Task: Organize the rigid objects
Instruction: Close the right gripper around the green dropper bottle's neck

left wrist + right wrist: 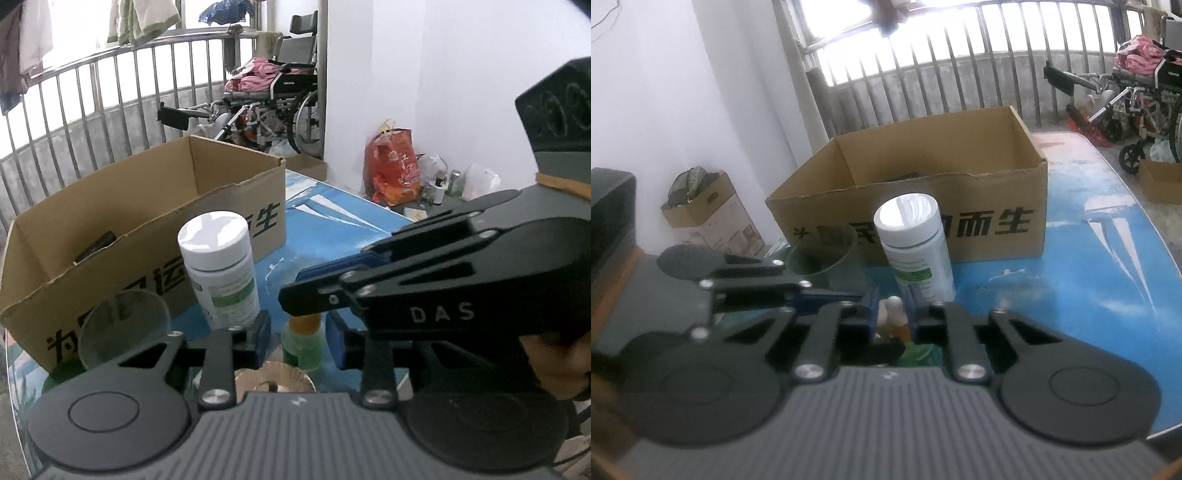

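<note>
Between our left gripper's blue pads sits a small green bottle with an orange neck. The pads stand close on either side of it, but we cannot tell whether they press on it. Our right gripper reaches in from the other side, its fingers drawn narrow around the same bottle's white tip and orange neck. In the left view its black fingertip lies just above the neck.

Hazards, as we judge them:
- Two grippers on one small bottle may pull against each other, which would twist it loose or tip it onto the table.
- A grip on the narrow tip alone is weak, so the bottle may slip out when lifted.
- Just beyond the fingertips stands a tall white bottle with a green label. A forward sweep could knock it over.
- Beyond the left finger stands a clear cup. It looks light and would be easily pushed.

Containers:
- Behind the white bottle is an open cardboard box, the likely destination. Inside it we see one dark object, kind unclear.
- The cup looks empty.
- Below the fingers sits a round woven dish, contents hidden.
</note>
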